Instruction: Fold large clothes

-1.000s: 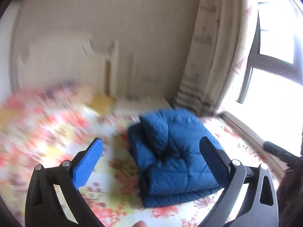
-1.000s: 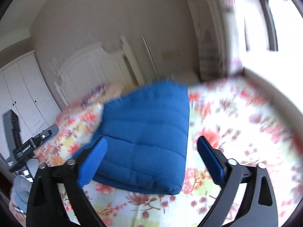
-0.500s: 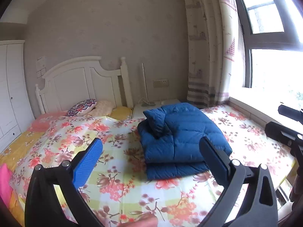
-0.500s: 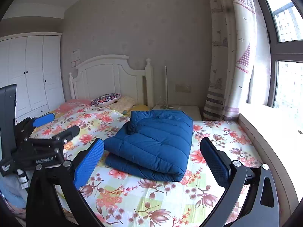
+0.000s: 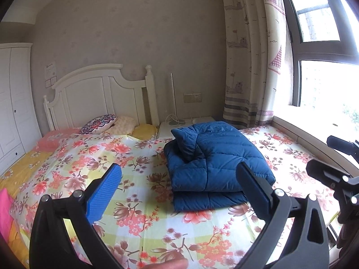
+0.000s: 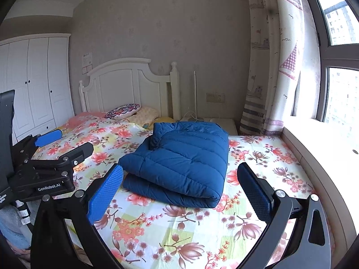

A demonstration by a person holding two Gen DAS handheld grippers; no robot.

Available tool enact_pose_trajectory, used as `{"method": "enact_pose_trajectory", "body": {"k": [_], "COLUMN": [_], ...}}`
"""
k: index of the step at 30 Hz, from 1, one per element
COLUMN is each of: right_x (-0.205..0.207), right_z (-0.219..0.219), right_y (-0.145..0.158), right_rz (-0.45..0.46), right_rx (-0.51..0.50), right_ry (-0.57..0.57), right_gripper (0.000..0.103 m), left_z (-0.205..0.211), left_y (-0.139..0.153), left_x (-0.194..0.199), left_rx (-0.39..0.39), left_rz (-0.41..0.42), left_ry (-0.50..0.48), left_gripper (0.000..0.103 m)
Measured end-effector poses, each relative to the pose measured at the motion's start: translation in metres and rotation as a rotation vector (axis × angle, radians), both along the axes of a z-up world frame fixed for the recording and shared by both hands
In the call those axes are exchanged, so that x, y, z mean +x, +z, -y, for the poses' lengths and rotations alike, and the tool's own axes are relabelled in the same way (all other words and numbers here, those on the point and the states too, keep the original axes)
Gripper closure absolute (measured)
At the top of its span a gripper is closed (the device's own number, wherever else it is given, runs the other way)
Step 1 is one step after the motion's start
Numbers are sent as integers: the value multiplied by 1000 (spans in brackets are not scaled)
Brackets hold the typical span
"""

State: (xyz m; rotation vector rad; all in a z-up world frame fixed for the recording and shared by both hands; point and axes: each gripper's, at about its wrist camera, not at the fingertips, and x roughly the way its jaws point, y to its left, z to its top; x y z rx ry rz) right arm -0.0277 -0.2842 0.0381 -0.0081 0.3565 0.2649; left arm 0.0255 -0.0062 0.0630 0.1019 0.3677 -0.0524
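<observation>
The blue jacket (image 5: 215, 161) lies folded into a thick, puffy, quilted bundle on the flowered bed (image 5: 139, 201), layers stacked, with one loose corner poking up at its 11 o'clock side. By the look of it the folding is finished, or nearly so; any next move would be pressing that raised corner flat or leaving the bundle as it is. The left tongs (image 5: 179, 186) hang above the sheet at 6 o'clock from the jacket, spread apart and empty. The right tongs (image 6: 180, 185) are likewise apart, holding nothing, clear of the cloth. Pillows (image 5: 98, 124) sit by the white headboard (image 5: 98, 94) at 10 o'clock; a curtain (image 5: 251, 56) and window (image 5: 323, 74) stand at 2 o'clock.
</observation>
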Motion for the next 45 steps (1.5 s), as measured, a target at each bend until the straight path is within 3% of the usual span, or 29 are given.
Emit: {"method": "enact_pose_trajectory", "body": {"k": [45], "right_x": [1], "right_z": [-9], "right_y": [-8], "right_rz": [-25], "right_rx": [15], "right_ry": [-1], "right_gripper": [5], "left_z": [-3], "left_y": [-4], "left_x": [-1], "left_rx": [-20], "left_rz": [-24], "left_ry": [-2], "left_gripper": [2]}}
